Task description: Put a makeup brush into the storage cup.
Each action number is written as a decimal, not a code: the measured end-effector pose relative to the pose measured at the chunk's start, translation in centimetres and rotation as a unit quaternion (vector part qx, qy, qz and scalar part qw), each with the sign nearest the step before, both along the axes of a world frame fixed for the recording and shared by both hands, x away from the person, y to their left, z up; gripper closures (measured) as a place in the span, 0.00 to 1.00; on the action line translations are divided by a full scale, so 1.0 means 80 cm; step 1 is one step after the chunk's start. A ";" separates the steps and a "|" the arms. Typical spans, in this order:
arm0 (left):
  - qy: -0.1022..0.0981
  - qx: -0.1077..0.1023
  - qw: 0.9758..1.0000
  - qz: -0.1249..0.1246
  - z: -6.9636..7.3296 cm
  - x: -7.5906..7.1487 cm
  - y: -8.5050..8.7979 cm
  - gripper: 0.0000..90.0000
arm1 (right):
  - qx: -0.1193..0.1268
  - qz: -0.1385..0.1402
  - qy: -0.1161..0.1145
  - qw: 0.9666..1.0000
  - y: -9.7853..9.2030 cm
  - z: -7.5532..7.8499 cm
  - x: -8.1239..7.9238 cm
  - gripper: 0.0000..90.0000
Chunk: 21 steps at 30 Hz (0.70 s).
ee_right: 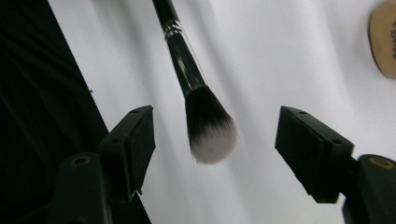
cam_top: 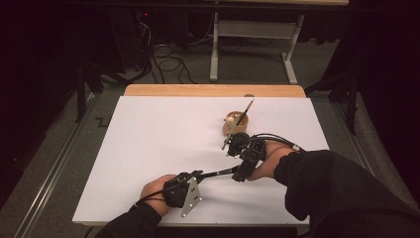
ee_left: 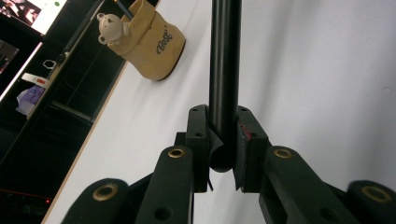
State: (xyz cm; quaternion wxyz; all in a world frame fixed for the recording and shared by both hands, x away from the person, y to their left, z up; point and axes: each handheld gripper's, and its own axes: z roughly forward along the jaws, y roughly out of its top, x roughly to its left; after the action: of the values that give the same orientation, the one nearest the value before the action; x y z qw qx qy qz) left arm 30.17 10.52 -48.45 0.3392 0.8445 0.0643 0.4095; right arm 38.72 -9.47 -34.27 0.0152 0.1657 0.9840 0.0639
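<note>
A black makeup brush [cam_top: 218,173] lies level between the two hands near the table's front. My left gripper [cam_top: 199,174] is shut on the end of its handle [ee_left: 224,56], which runs straight out from between the pads [ee_left: 200,135]. The bristle head [ee_right: 210,130], dark with pale tips, hangs between the wide-apart jaws of my right gripper [ee_right: 215,116], touching neither pad; that gripper [cam_top: 238,174] is open. A tan cup [cam_top: 235,124] with a small bear figure [ee_left: 109,28] stands behind the right hand, and a thin stick-like brush [cam_top: 245,111] leans in it.
The white board [cam_top: 158,148] covers the table, with a wooden strip [cam_top: 213,90] along its far edge. Beyond the table are a grey desk frame [cam_top: 247,44] and cables [cam_top: 168,64] on the floor. Dark sleeves [cam_top: 337,183] come in from the bottom.
</note>
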 end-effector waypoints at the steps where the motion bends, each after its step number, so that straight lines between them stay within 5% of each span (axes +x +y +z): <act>1: 0.000 0.000 1.000 0.001 0.000 0.000 0.000 0.88 | 0.000 -0.002 -0.002 1.000 -0.002 -0.001 0.000 0.31; 10: 0.009 -0.002 1.000 0.010 0.000 0.005 0.003 0.88 | -0.006 -0.019 -0.022 1.000 -0.017 -0.009 0.002 0.17; 21: 0.028 -0.023 0.999 0.035 0.001 0.013 0.011 0.88 | 0.004 -0.052 -0.034 0.998 -0.043 -0.028 0.010 0.13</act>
State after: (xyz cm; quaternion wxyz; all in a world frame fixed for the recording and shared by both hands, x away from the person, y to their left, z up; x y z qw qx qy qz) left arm 31.23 11.42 -48.39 0.3417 0.8452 0.1125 0.3953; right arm 39.51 -12.89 -36.55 0.0510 0.2144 0.9727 0.0726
